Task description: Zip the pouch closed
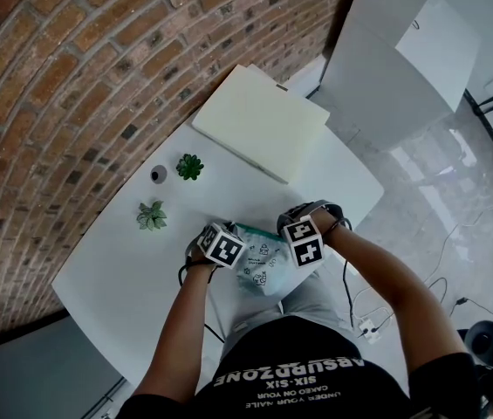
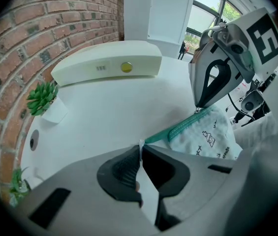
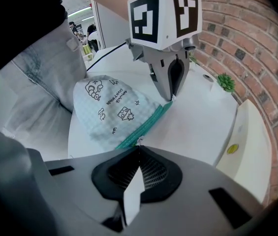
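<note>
A pale checked pouch with small printed drawings and a teal zipper band lies at the white table's near edge, partly over it. The band is stretched between my two grippers. My left gripper is shut on the small white tab at the band's left end. My right gripper is shut on the little metal pull at the other end. In the head view each gripper shows mainly as its marker cube, left and right, with the fingertips hidden beneath. Whether the zipper teeth are joined is unclear.
Two small green plants and a grey round cap stand near the brick wall. A cream flat case lies at the table's far end. A black cable trails over the near edge by the person's lap.
</note>
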